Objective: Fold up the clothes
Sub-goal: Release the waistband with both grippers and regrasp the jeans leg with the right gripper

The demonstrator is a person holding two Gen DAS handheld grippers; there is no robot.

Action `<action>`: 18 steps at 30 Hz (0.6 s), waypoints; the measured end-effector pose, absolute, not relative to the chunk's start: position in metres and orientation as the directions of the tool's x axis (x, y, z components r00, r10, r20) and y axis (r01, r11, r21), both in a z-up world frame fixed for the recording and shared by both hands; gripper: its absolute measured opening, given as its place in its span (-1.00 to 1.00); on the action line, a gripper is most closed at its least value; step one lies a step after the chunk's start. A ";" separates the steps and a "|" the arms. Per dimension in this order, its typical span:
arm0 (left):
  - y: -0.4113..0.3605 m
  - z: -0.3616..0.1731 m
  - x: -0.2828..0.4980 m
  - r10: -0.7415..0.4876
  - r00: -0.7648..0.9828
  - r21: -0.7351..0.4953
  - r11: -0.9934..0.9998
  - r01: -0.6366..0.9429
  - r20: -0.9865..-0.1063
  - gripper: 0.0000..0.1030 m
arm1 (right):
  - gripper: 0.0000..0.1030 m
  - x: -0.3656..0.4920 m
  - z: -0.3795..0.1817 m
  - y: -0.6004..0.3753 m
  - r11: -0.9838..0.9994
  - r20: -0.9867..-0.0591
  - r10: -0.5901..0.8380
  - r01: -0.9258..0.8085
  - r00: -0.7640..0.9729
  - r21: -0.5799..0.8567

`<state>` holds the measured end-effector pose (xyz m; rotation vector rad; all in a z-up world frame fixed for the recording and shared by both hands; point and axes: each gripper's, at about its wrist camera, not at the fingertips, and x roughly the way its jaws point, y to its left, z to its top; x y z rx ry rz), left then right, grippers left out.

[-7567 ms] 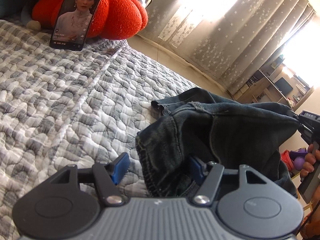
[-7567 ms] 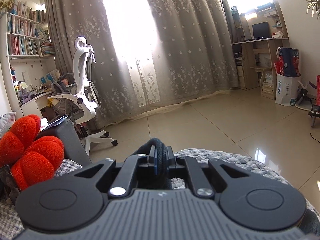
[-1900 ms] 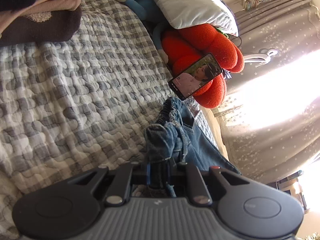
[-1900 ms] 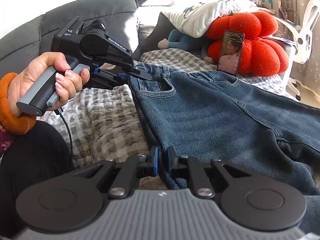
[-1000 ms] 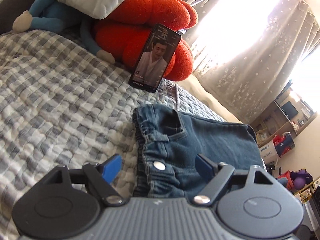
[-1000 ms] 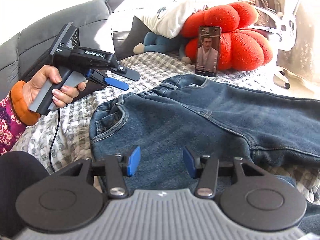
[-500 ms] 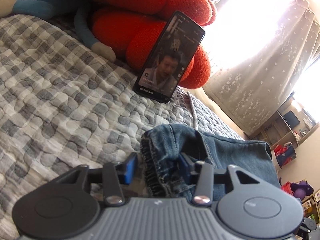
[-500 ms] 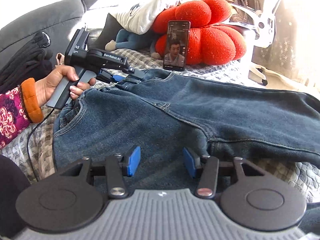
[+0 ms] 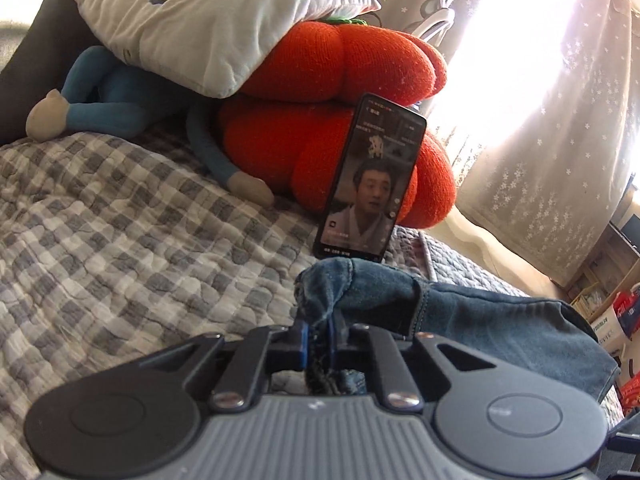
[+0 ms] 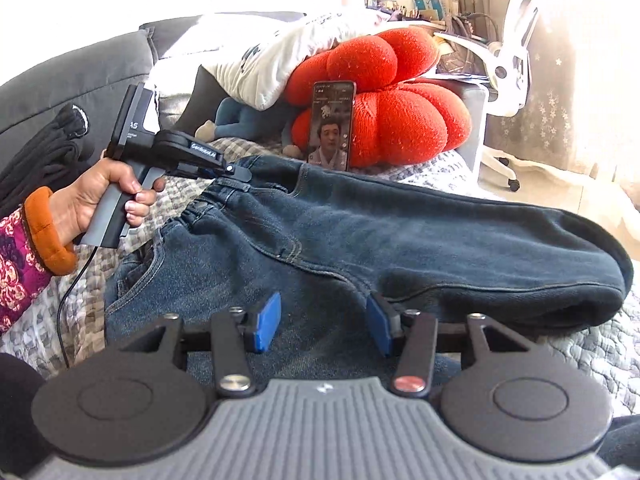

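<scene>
The left gripper (image 9: 317, 340) is clamped on the bunched waistband of the jeans (image 9: 480, 320), which lie on the checked quilt (image 9: 120, 240). Just beyond them, a phone (image 9: 370, 178) leans against a red cushion (image 9: 340, 80) beneath a white pillow (image 9: 216, 12).

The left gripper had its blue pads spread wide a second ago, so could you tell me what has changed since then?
The left gripper has closed on the waistband of the dark blue denim jeans, pinching a bunched fold between its pads. The right gripper has stayed open above the denim, gripping nothing. The black smartphone still leans against the red-orange pumpkin-shaped cushion on the grey checked quilt.
</scene>
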<state>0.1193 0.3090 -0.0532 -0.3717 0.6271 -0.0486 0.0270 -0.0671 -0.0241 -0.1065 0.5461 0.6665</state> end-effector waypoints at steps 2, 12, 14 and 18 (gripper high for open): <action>0.318 -0.050 0.120 -0.122 0.813 -0.334 0.938 -0.094 -0.570 -0.81 | 0.01 0.031 -0.022 -0.073 0.807 -0.503 0.539 -0.585 0.676 0.079; 0.317 -0.075 0.132 -0.011 0.766 -0.207 0.965 -0.160 -0.642 -0.56 | 0.01 0.052 -0.019 -0.120 0.926 -0.496 0.359 -0.366 0.790 0.088; 0.315 -0.068 0.129 0.002 0.759 -0.193 0.967 -0.168 -0.651 -0.42 | 0.01 0.055 -0.018 -0.128 0.939 -0.500 0.334 -0.331 0.799 0.097; 0.310 -0.047 0.116 0.010 0.757 -0.174 0.971 -0.163 -0.654 -0.03 | 0.01 0.054 -0.016 -0.145 0.957 -0.503 0.285 -0.273 0.816 0.100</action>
